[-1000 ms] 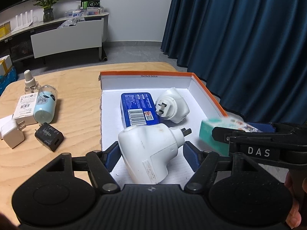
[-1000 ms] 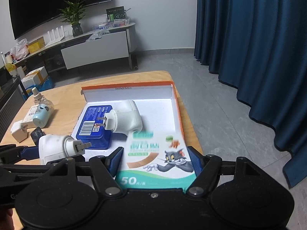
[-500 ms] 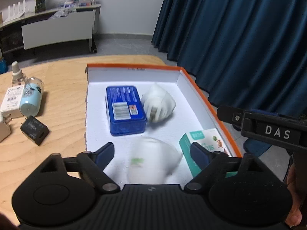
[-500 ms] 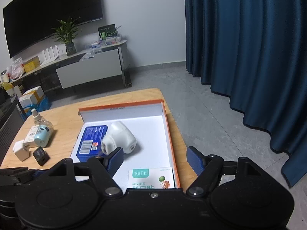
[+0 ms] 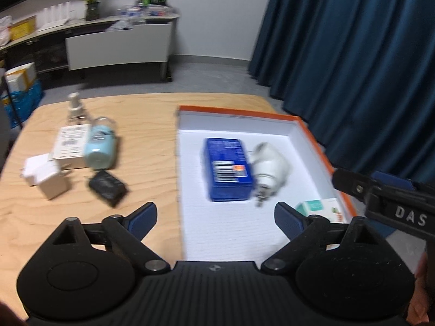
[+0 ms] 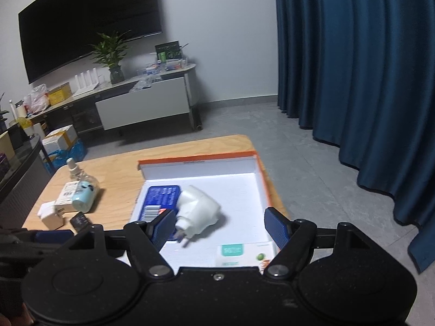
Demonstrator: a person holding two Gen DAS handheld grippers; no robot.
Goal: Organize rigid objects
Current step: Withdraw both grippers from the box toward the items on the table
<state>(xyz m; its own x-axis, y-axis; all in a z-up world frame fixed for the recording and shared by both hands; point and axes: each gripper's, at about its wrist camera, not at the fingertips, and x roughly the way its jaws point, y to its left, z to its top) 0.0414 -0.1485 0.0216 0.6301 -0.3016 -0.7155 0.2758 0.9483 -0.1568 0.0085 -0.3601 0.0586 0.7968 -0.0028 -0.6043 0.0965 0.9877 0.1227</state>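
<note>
My left tool point(image 5: 214, 214) hangs with its fingers spread apart and nothing between them, over the near edge of the orange-rimmed box point(image 5: 304, 125). My right tool point(image 6: 218, 224) is likewise spread and empty, above the box's near right corner. Inside the box lie the blue tin point(image 5: 227, 168), the white plug-in unit point(image 5: 269, 168) touching its right side, and the green-and-white carton point(image 5: 322, 209) by the right wall. Left on the surface point(image 5: 152, 125), well apart from the box, are the black charger point(image 5: 108, 188), the white adapter point(image 5: 44, 180), the pale blue bottle point(image 5: 99, 146), the labelled white carton point(image 5: 70, 146) and the small clear bottle point(image 5: 74, 108).

I judge the next pick is the black charger, nearest my left tool. I should come down with one finger on each of its flat sides, clear of the white adapter beside it, and close squarely so it cannot twist out. The view is blurred, so I would settle before closing.
</note>
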